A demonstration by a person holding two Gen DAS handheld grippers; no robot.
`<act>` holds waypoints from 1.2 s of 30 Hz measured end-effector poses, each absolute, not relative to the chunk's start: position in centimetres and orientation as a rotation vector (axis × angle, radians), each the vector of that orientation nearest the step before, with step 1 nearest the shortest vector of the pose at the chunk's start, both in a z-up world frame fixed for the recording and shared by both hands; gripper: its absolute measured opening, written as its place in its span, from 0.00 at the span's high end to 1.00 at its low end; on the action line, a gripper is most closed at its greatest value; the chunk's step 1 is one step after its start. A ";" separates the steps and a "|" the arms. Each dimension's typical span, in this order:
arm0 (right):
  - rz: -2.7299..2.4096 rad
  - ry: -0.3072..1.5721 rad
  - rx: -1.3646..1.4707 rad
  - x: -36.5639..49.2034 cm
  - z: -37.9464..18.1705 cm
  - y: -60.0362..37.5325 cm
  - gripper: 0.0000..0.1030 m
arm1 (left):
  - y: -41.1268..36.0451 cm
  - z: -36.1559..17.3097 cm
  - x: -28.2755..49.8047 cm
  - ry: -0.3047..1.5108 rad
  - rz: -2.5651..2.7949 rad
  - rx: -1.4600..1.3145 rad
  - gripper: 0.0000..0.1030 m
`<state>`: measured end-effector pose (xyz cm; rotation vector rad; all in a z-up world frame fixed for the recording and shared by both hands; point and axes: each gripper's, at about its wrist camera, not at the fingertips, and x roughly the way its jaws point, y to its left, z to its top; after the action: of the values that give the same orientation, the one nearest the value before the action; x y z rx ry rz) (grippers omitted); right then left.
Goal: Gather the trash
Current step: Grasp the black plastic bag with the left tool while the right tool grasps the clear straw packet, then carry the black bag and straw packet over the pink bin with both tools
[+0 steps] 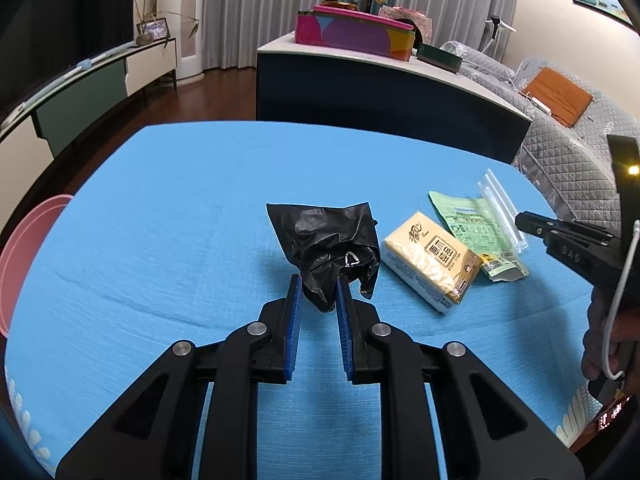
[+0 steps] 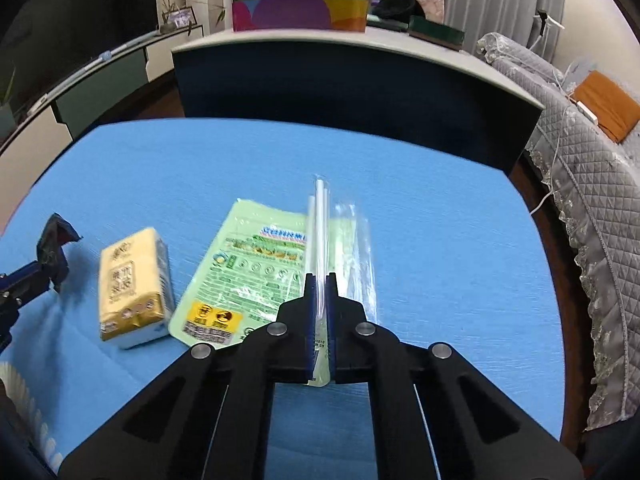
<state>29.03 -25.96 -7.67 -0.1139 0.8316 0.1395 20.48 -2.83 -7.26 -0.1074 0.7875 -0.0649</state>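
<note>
On the blue tablecloth point(image 1: 168, 208), left wrist view: the left gripper point(image 1: 319, 286) is closed down on the lower end of a crumpled black plastic bag point(image 1: 326, 240), blue pads pressing both sides, the rest of the bag standing up beyond the tips. A yellow tissue pack point(image 1: 430, 262) is seen just right of it, then a green printed pouch point(image 1: 478, 232) with a clear straw wrapper point(image 1: 502, 208) lying over its far edge. The right gripper point(image 1: 524, 222) is seen at the right edge, tips at the wrapper. A pink round rim point(image 1: 24, 240) is visible at far left (what it is cannot be told).

Right wrist view: the right gripper point(image 2: 319, 280) is nearly closed, the clear straw wrapper point(image 2: 320, 232) pinched between its pads, white straws visible inside. The green pouch point(image 2: 248, 264) lies flat underneath, slightly left. The tissue pack point(image 2: 132, 284) is further left, apart from the pouch. The black bag point(image 2: 54, 248) is seen at the left edge, held by the left gripper point(image 2: 38, 274).
</note>
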 end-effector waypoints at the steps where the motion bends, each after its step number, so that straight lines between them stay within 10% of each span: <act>1: 0.140 0.821 -0.110 28.8 -7.3 -25.9 0.95 | -2.8 -7.1 20.4 0.781 -0.064 -0.105 0.84; 36: 0.190 0.582 -0.100 21.1 -0.3 -18.4 0.95 | 4.4 -0.7 17.6 0.608 0.030 -0.152 0.84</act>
<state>21.09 -18.42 -0.31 -0.1000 0.5823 0.1899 17.59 4.39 -0.75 -0.1515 0.6078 0.0295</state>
